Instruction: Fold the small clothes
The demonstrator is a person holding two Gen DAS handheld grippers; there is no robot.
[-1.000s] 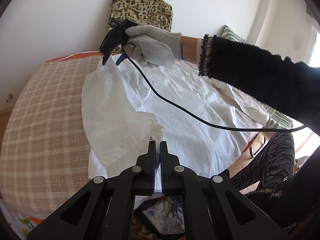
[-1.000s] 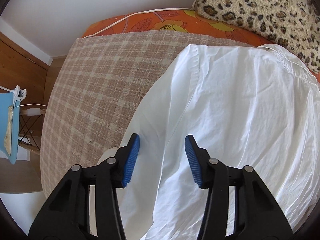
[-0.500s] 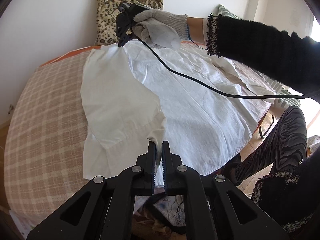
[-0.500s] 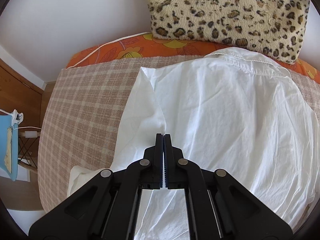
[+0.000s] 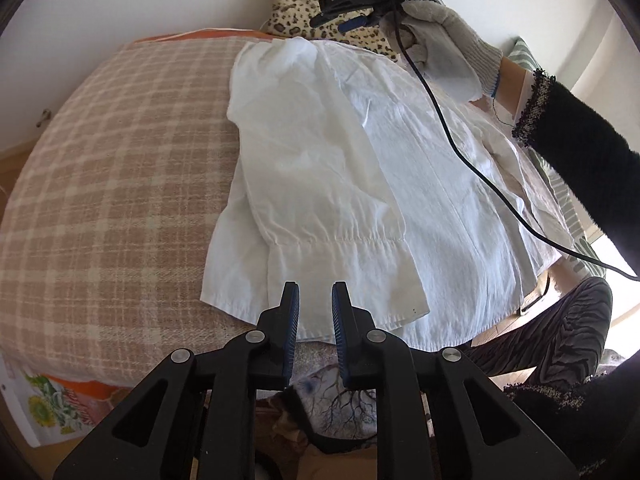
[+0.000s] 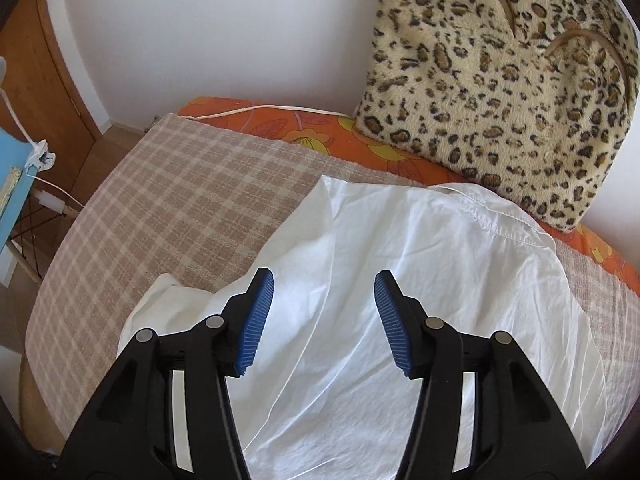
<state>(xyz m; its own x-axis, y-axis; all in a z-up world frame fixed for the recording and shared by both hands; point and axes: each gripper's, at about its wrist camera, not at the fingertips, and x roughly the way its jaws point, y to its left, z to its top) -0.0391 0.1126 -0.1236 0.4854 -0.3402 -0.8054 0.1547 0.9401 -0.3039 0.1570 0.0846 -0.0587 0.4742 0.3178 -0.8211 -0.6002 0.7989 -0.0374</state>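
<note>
A white shirt (image 5: 420, 184) lies flat on the checked blanket (image 5: 120, 184), one sleeve (image 5: 320, 168) folded in over its body, the cuff near the hem. My left gripper (image 5: 315, 296) hovers just above the hem; its jaws are opening, a narrow gap with no cloth in it. In the right wrist view the shirt (image 6: 400, 300) shows its collar (image 6: 492, 216) near the pillow. My right gripper (image 6: 324, 288) hangs above the shoulder fold, jaws opening, nothing between them. In the left wrist view the right gripper (image 5: 344, 12) is held in a gloved hand (image 5: 444, 40) over the collar.
A leopard-print pillow (image 6: 500, 80) leans on the wall at the bed's head. An orange flowered sheet (image 6: 304, 128) edges the blanket. A black cable (image 5: 460, 140) trails across the shirt. A dark sleeve (image 5: 580, 160) and patterned legs (image 5: 560, 340) are at right. A blue stand (image 6: 12, 176) is left.
Both grippers let go of the sleeve, which now lies flat over the shirt. The left gripper sank toward the hem and parted slightly; the right gripper rose toward the pillow and opened.
</note>
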